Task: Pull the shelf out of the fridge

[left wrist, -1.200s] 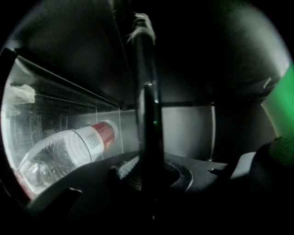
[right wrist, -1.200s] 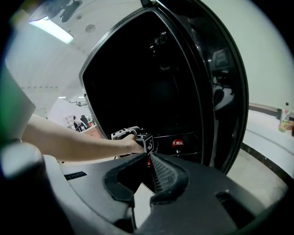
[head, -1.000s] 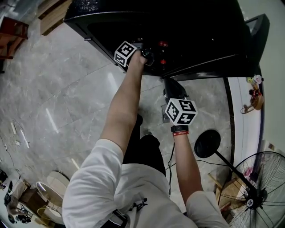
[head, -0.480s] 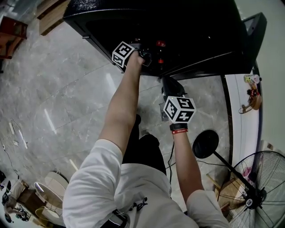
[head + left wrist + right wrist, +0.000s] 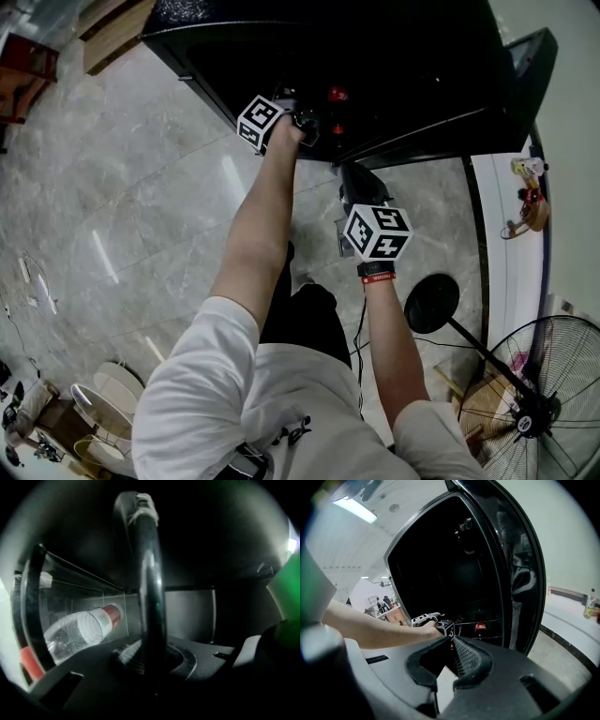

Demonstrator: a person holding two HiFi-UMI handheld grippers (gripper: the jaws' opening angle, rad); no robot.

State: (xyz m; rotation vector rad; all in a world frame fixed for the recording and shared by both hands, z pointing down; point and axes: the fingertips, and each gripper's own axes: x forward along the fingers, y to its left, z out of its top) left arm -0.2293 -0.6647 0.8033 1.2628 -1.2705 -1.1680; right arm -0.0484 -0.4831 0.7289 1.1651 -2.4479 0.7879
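Note:
The black fridge [image 5: 403, 66] stands with its door [image 5: 536, 70] swung aside to the right. My left gripper [image 5: 305, 120] reaches into the dark interior. In the left gripper view it [image 5: 152, 656] is shut on the shelf's dark front rim [image 5: 150, 583], which runs straight up between the jaws. To the left of the rim, a clear bottle with a red cap [image 5: 82, 632] lies behind a clear panel [image 5: 79, 597]. My right gripper [image 5: 361, 185] hangs in front of the fridge, below the left one. It [image 5: 447, 660] stands open with nothing between its pads, and looks at the left gripper [image 5: 440, 626].
A floor fan [image 5: 534, 403] and a round black base [image 5: 431, 302] stand on the marble floor at the lower right. A white ledge [image 5: 502, 244] with small bottles runs past the door. Bowls and clutter lie at the lower left [image 5: 103, 394].

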